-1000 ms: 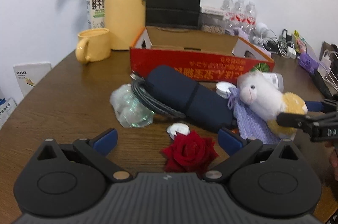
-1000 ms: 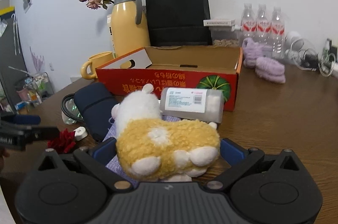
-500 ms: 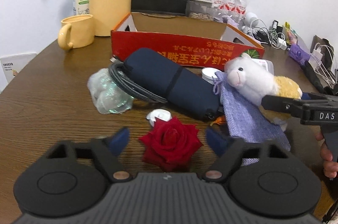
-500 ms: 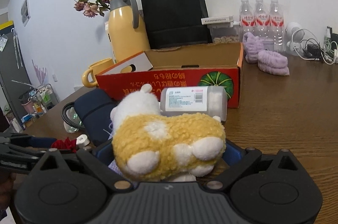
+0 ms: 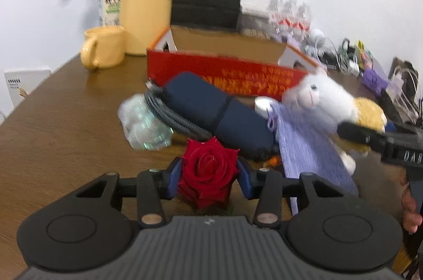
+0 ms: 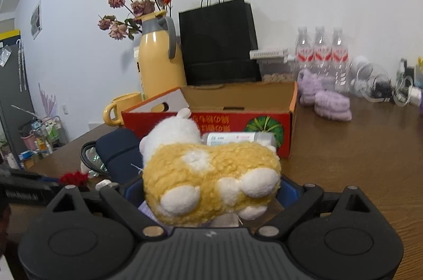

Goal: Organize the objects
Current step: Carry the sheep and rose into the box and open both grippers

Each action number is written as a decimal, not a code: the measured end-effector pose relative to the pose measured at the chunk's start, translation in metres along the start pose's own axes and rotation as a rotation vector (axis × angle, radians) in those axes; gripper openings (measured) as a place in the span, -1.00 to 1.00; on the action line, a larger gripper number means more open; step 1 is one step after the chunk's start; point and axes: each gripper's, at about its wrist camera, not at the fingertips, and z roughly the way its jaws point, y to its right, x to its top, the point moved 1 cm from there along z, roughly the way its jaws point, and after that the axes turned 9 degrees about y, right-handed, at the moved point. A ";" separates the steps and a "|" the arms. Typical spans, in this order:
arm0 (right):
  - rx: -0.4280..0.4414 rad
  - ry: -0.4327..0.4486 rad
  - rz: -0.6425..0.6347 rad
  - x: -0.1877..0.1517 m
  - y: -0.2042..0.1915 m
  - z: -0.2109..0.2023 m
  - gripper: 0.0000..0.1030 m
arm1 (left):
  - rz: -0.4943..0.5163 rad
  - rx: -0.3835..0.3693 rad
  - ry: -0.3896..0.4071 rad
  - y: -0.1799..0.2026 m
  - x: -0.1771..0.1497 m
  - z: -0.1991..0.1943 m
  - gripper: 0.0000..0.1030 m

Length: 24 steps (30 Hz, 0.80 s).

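A red rose (image 5: pixel 208 169) – an artificial-looking bloom, soft and very light – sat at the near edge of a brown wooden table (image 5: pixel 60 126), between the blue pads of the left gripper (image 5: pixel 208 175). Those jaws were closing, and the pads already touched the outer petals on both sides. The petals looked easy to crush, so a gentle squeeze low on the bloom would probably hold it best.

To the right lay a plush toy (image 6: pixel 208 174) with a white head and yellow fleece body – light, squashy, not fragile. It filled the gap of the right gripper (image 6: pixel 211 190), whose jaws stood wide and were closing slowly; whether the pads pressed the fleece could not be told. Its thick middle seemed the safest place to grip.

Under the toy's front lay a lilac cloth pouch (image 5: pixel 309 145). Left of that sat a long navy case (image 5: pixel 216 113), with a coiled grey cable (image 5: pixel 171 116) and a crumpled clear wrapper (image 5: pixel 142 124) at its left end. Farther back stood an open red cardboard box (image 5: pixel 224 74), the likely place for everything, and behind it a yellow mug (image 5: pixel 105 47) and a yellow jug (image 5: pixel 145 8).
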 end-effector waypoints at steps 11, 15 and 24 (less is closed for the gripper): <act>-0.031 0.134 -0.069 0.052 -0.017 0.006 0.85 | 0.021 0.006 0.185 0.008 0.073 0.012 -0.15; -0.046 0.174 -0.076 0.079 -0.022 0.030 0.85 | 0.020 0.010 0.234 0.012 0.103 0.028 -0.15; -0.100 0.139 -0.070 0.117 -0.023 0.107 0.85 | -0.024 0.060 0.267 0.015 0.152 0.084 -0.14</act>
